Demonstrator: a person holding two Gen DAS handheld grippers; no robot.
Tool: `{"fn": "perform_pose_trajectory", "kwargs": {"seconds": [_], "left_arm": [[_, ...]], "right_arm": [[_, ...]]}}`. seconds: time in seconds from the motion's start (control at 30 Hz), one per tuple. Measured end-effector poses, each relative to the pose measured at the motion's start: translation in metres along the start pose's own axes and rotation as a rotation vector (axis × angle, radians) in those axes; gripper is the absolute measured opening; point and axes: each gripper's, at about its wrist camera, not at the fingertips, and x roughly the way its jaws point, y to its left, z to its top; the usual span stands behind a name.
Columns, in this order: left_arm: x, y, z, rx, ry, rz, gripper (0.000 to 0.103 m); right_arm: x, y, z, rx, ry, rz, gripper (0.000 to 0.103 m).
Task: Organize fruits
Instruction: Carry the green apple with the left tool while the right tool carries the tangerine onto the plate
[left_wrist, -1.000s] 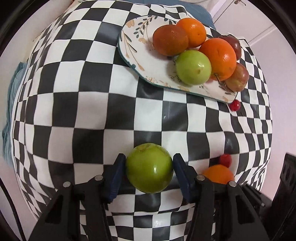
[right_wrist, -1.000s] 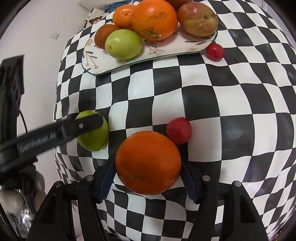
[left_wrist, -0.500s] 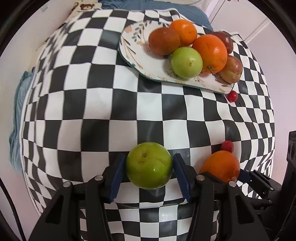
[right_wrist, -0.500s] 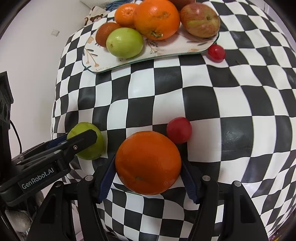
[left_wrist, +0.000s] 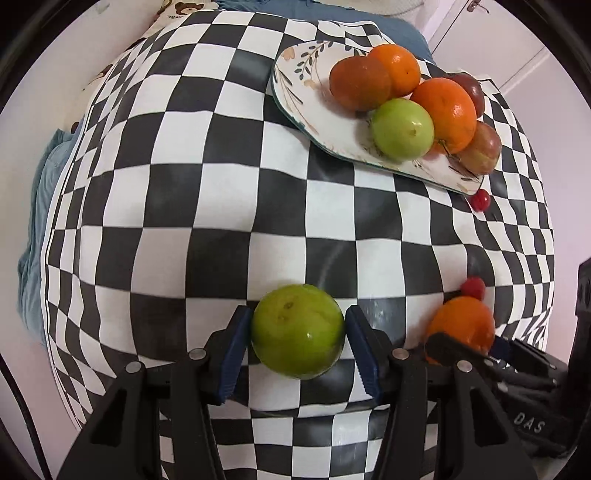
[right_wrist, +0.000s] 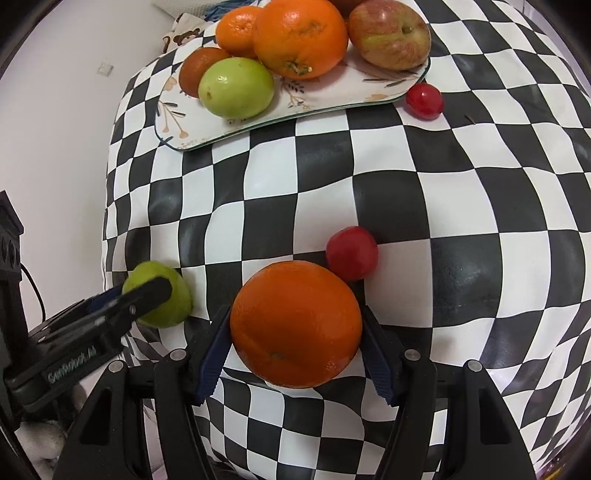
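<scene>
My left gripper (left_wrist: 298, 349) is shut on a green apple (left_wrist: 297, 331), its blue pads pressing both sides. In the right wrist view the same green apple (right_wrist: 162, 295) shows at the left, half behind a left finger. My right gripper (right_wrist: 295, 349) is shut on a large orange (right_wrist: 295, 324), which also shows as the orange (left_wrist: 461, 325) at the lower right of the left wrist view. A flowered plate (left_wrist: 314, 110) at the far side carries several fruits: oranges, a green apple (left_wrist: 402, 129) and red apples. The plate (right_wrist: 184, 125) sits at the top in the right wrist view.
A black-and-white chequered cloth (left_wrist: 221, 206) covers the table. A small red fruit (right_wrist: 351, 252) lies just beyond the held orange. Another small red fruit (right_wrist: 424, 100) rests by the plate's near right corner. Blue fabric (left_wrist: 40, 184) hangs past the left edge.
The left wrist view has pulled back and up from the cloth with the green apple held, so more table and the right gripper's orange show. The right gripper has stayed put.
</scene>
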Motion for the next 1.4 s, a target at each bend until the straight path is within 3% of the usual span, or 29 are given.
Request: {"fn": "perform_pose_trajectory", "kwargs": {"seconds": [0.17, 0.47, 0.63, 0.8, 1.03, 1.13, 1.3, 1.4], "left_arm": [[-0.004, -0.006, 0.004, 0.017, -0.017, 0.003, 0.050], [-0.026, -0.003, 0.024, 0.006, -0.035, -0.070, 0.050], [-0.051, 0.000, 0.059, 0.001, -0.083, -0.118, 0.050], [-0.071, 0.007, 0.107, 0.013, -0.127, -0.109, 0.050], [-0.053, 0.013, 0.182, 0.027, -0.125, -0.033, 0.050], [-0.034, 0.018, 0.201, 0.001, -0.075, -0.063, 0.050], [-0.012, 0.017, 0.215, -0.019, -0.021, -0.079, 0.050], [-0.013, 0.014, 0.216, -0.025, -0.029, -0.089, 0.050]], "right_arm": [[-0.002, -0.002, -0.001, 0.006, -0.013, 0.016, 0.068], [-0.024, 0.000, 0.010, 0.014, -0.034, 0.074, 0.068], [-0.045, 0.011, 0.029, 0.003, -0.065, 0.113, 0.068], [-0.065, 0.023, 0.066, -0.008, -0.107, 0.139, 0.068], [-0.083, 0.046, 0.143, -0.064, -0.178, 0.066, 0.068], [-0.084, 0.054, 0.169, -0.088, -0.182, 0.029, 0.068], [-0.077, 0.062, 0.198, -0.108, -0.158, -0.021, 0.068], [-0.069, 0.070, 0.209, -0.141, -0.137, -0.072, 0.068]]}}
